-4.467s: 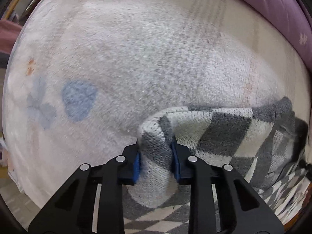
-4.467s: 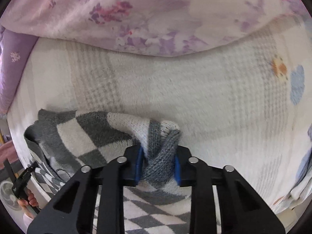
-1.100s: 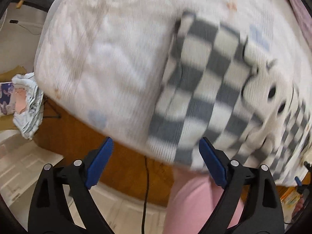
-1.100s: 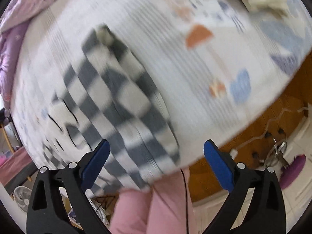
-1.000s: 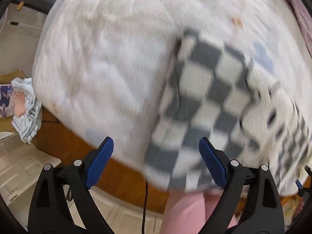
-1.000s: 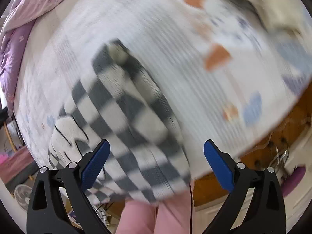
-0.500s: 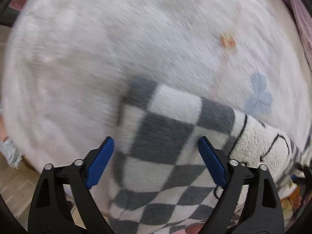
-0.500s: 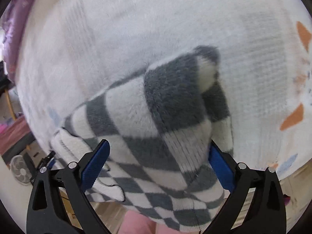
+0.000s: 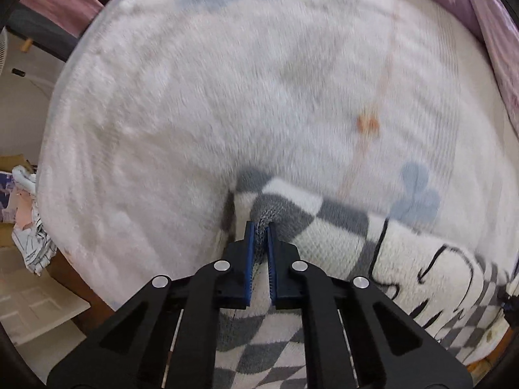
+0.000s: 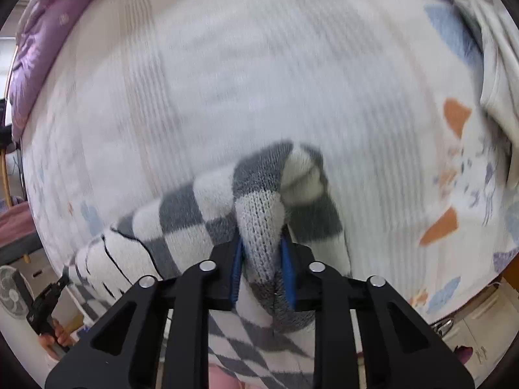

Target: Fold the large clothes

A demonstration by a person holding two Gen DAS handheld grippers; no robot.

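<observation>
A grey and white checked knit sweater (image 9: 340, 227) lies folded near the front edge of a bed, with a fluffy white figure outlined in black on it. My left gripper (image 9: 258, 230) has its blue pads pinched shut on a grey corner fold of the sweater. In the right wrist view the same sweater (image 10: 201, 207) bunches up, and my right gripper (image 10: 261, 246) is closing its jaws on a thick white and grey knit fold, the pads pressing on both sides of it. The other hand-held gripper (image 10: 45, 298) shows at the lower left.
The bed carries a white fluffy cover (image 9: 227, 97) with blue and orange shapes. A purple quilt (image 9: 470, 6) lies along the far edge. A cream cloth (image 10: 496, 74) lies at the right. Clothes (image 9: 26, 220) lie on the floor at the left, a fan (image 10: 13, 295) stands nearby.
Both grippers came in over the bed to the sweater's corners and went from wide open to pinched on the knit. The sweater's corners now bunch between the pads.
</observation>
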